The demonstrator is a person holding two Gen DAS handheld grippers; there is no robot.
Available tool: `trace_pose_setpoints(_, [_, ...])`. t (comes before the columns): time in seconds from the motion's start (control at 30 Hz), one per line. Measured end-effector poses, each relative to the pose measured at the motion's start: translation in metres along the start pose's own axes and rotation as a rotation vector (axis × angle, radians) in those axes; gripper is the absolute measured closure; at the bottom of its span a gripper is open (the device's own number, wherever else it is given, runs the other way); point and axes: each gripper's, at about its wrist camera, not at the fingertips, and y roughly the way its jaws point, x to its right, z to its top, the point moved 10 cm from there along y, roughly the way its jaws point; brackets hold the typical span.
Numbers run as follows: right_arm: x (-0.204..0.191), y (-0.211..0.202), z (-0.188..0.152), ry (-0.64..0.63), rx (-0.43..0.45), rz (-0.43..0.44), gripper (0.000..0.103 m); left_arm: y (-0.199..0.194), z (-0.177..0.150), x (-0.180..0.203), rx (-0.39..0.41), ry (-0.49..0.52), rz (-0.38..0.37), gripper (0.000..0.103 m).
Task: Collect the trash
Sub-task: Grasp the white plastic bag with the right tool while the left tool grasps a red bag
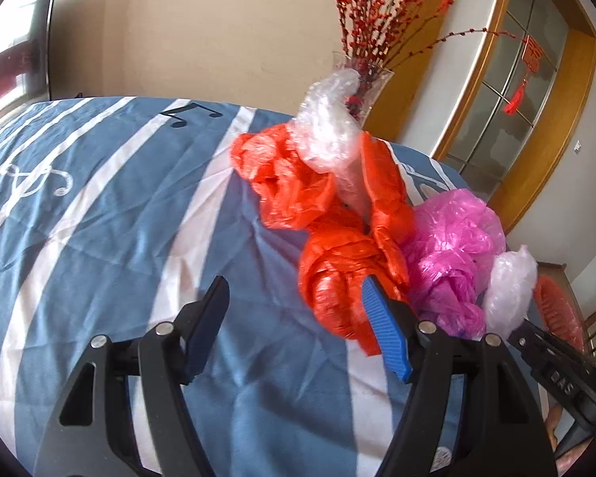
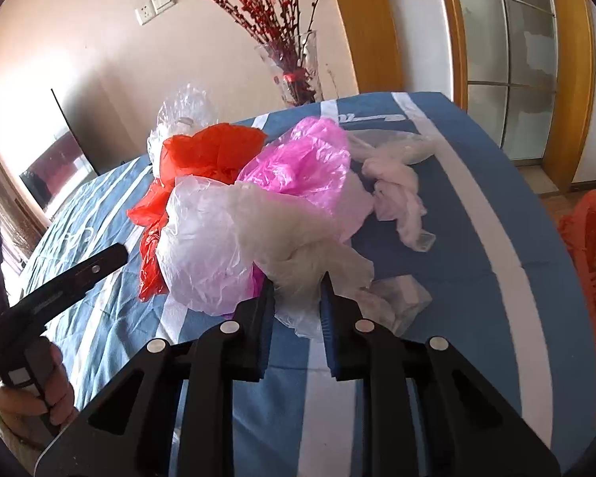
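Bright daylight, soft shadows on cloth [image 1: 99,218]; fisheye bending, dark corner vignette.

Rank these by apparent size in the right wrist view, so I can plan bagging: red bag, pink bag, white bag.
1. white bag, though it lies nearest the camera
2. pink bag and red bag: too alike to rank, both partly hidden

Left of bag heap [image 1: 337,214] bare cloth [image 1: 99,238]; vase [image 1: 361,87] blocks behind.

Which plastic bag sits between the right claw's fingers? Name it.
The whitish translucent bag at the near edge of the pile. Its crumpled tail runs down between the right claw fingers; the red bag and pink bag lie behind.
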Motion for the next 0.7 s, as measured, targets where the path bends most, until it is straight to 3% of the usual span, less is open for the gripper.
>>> trace_pose_setpoints(0.3, [0.025, -0.028, 0.002, 0.035, 0.046, -0.041, 0.082, 0.031, 0.009, 0.014, -0.053, -0.019, -0.027, 0.035])
trace_pose_setpoints(0.4, [0.029, -0.029, 0.001, 0.04, 0.045, -0.047, 0.082, 0.045, 0.004, 0.021, -0.1, -0.033, -0.067, 0.039])
trace_pose_setpoints(0.7, [0.031, -0.03, -0.002, 0.039, 0.039, -0.054, 0.081, 0.056, -0.005, 0.041, -0.126, -0.026, -0.169, 0.064])
